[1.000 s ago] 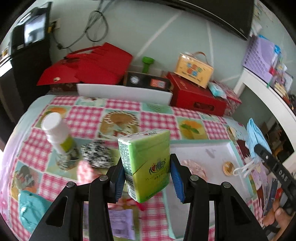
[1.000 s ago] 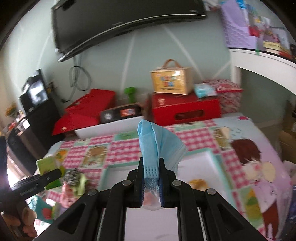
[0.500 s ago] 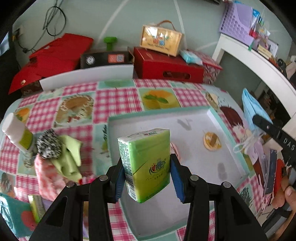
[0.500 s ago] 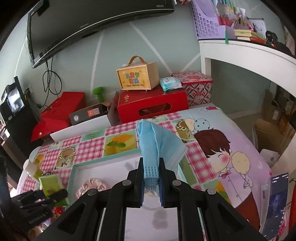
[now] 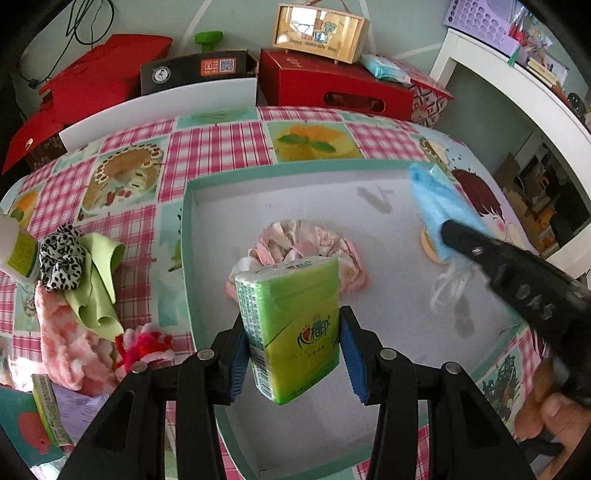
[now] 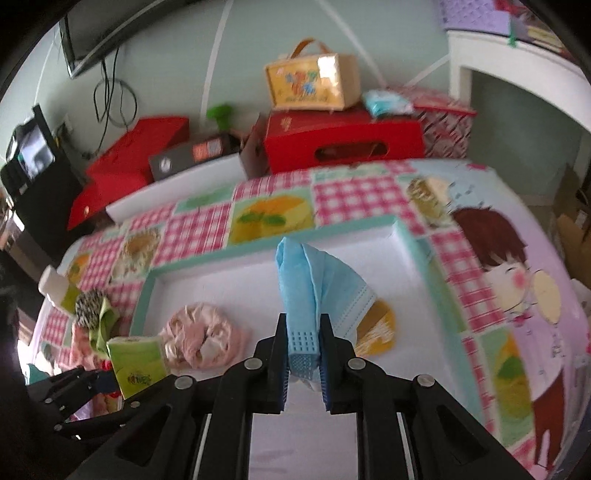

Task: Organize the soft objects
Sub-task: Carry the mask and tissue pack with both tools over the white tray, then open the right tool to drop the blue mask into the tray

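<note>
The left gripper (image 5: 293,360) squeezes a green tissue pack (image 5: 291,328) between its blue pads. The pack has a red and green logo with writing too small to read. It hangs above the near part of the white tray (image 5: 186,236), which has a mint green rim. A pink scrunchie (image 5: 314,240) lies in the tray just behind the pack.

The right gripper (image 6: 303,363) pinches a folded blue face mask (image 6: 314,280) tight. The mask sticks up over the right side of the tray, and its white ear loops (image 5: 448,291) dangle under it. A round yellow sticker (image 6: 380,325) sits on the tray floor beside the mask. White letters on the side of the right gripper are too blurry to read.

The tray rests on a checked tablecloth (image 5: 207,147) with pink squares, food pictures and a cartoon child (image 6: 495,258). Left of the tray is a small heap: a black and white scrunchie (image 5: 61,256), a light green cloth (image 5: 98,280), a fluffy pink thing (image 5: 66,343) and a white bottle (image 5: 16,247) with a green label.

Behind the table stand a red box (image 5: 332,88), a black box (image 5: 195,72) with an orange label, and a tan carry box (image 5: 319,31) with cartoon pictures and small writing that cannot be read
</note>
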Available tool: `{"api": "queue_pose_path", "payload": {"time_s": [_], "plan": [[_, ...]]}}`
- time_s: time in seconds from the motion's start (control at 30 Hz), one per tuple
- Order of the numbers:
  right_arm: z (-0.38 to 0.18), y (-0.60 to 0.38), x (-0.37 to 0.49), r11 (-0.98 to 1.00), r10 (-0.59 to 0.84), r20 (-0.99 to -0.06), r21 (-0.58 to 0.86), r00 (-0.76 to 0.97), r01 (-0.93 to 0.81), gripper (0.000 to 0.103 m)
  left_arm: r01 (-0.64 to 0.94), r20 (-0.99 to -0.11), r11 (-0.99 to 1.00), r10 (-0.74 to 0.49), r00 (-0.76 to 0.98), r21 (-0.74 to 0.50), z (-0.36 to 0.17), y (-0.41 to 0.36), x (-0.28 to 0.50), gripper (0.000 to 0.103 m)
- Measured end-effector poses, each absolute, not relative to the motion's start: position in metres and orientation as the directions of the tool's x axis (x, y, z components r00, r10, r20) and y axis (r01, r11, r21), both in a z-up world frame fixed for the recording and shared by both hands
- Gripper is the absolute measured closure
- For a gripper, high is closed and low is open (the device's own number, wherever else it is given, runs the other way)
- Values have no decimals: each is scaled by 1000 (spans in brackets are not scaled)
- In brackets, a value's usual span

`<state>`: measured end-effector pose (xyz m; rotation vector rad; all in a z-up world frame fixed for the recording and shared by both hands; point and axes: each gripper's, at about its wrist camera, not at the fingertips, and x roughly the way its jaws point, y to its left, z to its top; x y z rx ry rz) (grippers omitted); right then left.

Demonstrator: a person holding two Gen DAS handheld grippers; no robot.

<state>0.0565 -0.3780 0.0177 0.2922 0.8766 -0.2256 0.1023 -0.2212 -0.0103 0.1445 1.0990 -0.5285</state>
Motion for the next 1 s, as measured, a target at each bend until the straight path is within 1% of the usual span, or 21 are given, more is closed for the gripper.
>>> {"api": "queue_pose_path", "payload": {"time_s": [0.07,0.1,0.13,0.2,0.23,0.27,0.3,0.33,0.5,0.57,0.6,0.63,0.67,0.7,0.73,0.8,0.87,0.9,0.93,0.97,1.0], "plan": [[11,-373,61,941,-65,-794,152,604,302,87,479,-878,866,-334,344,-142,-10,-222,101,55],[9,-371,62,943,-66,-799,146,597,299,87,479,-877,866,-333,345,-140,-10,-221,102,52],[8,-370,63,944,-66,-804,141,591,297,87,480,-875,866,-335,349,-140,-8,-221,101,45],[7,-366,64,948,-71,-812,127,580,293,85,480,-872,866,-337,355,-139,-5,-220,101,42],[8,-366,65,948,-77,-813,120,577,295,79,480,-871,867,-336,358,-137,-3,-219,101,42],[9,-366,65,948,-81,-813,116,577,297,75,480,-868,866,-339,362,-138,-1,-218,101,42],[10,-366,65,947,-84,-812,115,578,299,65,480,-866,866,-341,365,-139,1,-217,101,41],[12,-366,65,947,-85,-810,115,580,301,61,479,-865,867,-341,368,-138,3,-216,101,41],[26,-365,61,947,-100,-795,108,598,303,61,475,-846,870,-348,404,-131,17,-208,100,41],[31,-365,59,947,-107,-789,104,606,303,59,463,-834,876,-351,425,-133,24,-202,100,41],[34,-364,58,947,-113,-785,100,609,304,55,456,-830,880,-350,435,-133,27,-198,101,36],[37,-364,57,947,-119,-782,95,612,305,49,439,-823,889,-343,452,-129,31,-192,103,27],[40,-363,55,947,-127,-778,88,615,308,44,423,-818,898,-331,471,-120,33,-187,105,24],[43,-363,54,947,-134,-775,82,617,310,35,412,-814,904,-321,484,-111,34,-183,107,23],[44,-363,54,947,-139,-774,78,617,310,31,394,-810,914,-302,503,-96,36,-178,109,22],[46,-361,53,950,-147,-775,62,614,307,27,344,-805,937,-254,536,-66,38,-166,116,20],[45,-361,54,950,-154,-780,52,607,307,19,292,-805,955,-216,553,-55,36,-152,123,18],[44,-361,55,949,-156,-783,49,602,311,12,271,-806,961,-204,555,-56,34,-146,127,18],[43,-361,55,949,-158,-785,48,599,313,2,239,-810,969,-185,556,-57,32,-137,132,14],[41,-362,55,947,-162,-787,46,596,318,0,217,-813,975,-170,557,-55,30,-131,134,8],[40,-363,55,944,-169,-789,42,590,327,0,193,-815,980,-152,560,-50,27,-124,137,0]]}}
